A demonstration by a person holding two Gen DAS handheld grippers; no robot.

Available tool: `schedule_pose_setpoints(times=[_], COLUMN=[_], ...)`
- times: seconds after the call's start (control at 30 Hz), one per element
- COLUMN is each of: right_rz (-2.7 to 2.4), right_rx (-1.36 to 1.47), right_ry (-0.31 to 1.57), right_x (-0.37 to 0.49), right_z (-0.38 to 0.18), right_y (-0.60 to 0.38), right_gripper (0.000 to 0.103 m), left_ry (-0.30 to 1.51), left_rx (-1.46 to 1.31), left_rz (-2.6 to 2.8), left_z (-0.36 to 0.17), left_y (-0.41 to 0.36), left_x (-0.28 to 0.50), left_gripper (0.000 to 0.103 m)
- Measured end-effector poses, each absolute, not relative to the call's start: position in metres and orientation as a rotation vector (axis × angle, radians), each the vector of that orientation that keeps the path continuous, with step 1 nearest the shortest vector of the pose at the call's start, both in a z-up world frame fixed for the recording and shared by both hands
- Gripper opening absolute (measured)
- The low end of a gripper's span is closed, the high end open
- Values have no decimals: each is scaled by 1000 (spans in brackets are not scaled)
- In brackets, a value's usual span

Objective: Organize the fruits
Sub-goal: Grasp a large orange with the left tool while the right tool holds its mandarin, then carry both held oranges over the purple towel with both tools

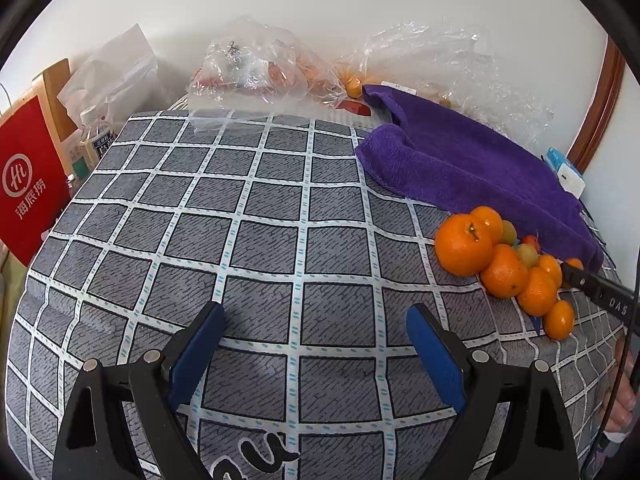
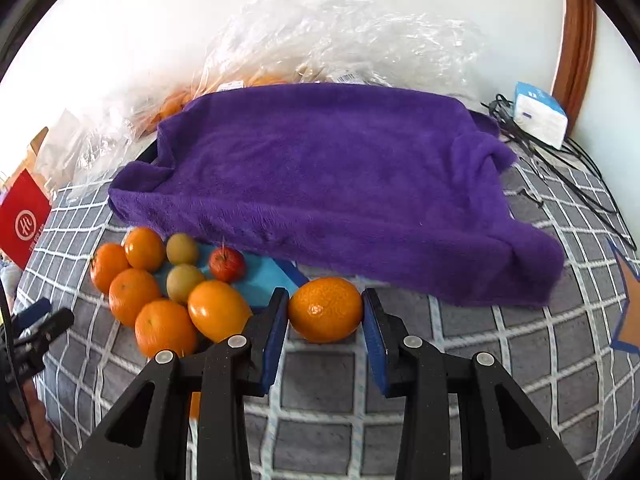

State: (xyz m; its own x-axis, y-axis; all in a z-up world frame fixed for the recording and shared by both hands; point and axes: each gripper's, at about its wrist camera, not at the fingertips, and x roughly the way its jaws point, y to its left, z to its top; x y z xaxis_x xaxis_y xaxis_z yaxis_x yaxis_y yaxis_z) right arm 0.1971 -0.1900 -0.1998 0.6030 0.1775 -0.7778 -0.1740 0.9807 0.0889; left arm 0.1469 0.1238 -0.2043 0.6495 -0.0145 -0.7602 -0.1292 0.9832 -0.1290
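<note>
In the right wrist view my right gripper [image 2: 325, 308] is shut on an orange mandarin [image 2: 325, 310], its blue pads touching both sides, just above the checked cloth and in front of the purple towel [image 2: 340, 184]. Left of it lies a cluster of several mandarins [image 2: 164, 328], two greenish fruits [image 2: 182, 280] and a small red fruit [image 2: 227, 265]. In the left wrist view my left gripper [image 1: 314, 320] is open and empty over the cloth; the same fruit cluster [image 1: 504, 270] lies to its right, with the right gripper's black finger [image 1: 600, 294] reaching in.
A grey checked cloth [image 1: 260, 240] covers the table. Clear plastic bags with fruit [image 1: 264, 68] lie along the back wall. A red bag [image 1: 28, 184] and a bottle [image 1: 94, 136] stand at the left. A white-blue box [image 2: 540, 114] and black cables [image 2: 568, 168] lie at the right.
</note>
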Motion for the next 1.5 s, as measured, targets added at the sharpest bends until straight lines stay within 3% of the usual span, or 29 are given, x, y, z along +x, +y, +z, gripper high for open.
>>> schedule_pose_setpoints(times=[0.1, 0.3, 0.53, 0.77, 0.83, 1.5], right_rz=[215, 222, 219, 212, 206, 167], right_rx=[-6, -1, -22, -19, -14, 14], right_ry=[909, 881, 858, 862, 867, 907], right_x=[195, 189, 179, 174, 174, 170], right_z=[-203, -202, -192, -193, -194, -198], right_y=[-190, -195, -205, -219, -223, -228], right_gripper=[37, 37, 37, 37, 37, 37], left_ry=[879, 857, 854, 913, 906, 928], left_rx=[-155, -166, -316, -336, -329, -174], left_rz=[39, -52, -132, -161, -184, -85], left_z=[-201, -183, -179, -191, -193, -197], left_y=[116, 90, 84, 68, 65, 71], left_x=[147, 162, 187, 208, 209, 202], left_gripper=[84, 80, 58, 58, 40, 43])
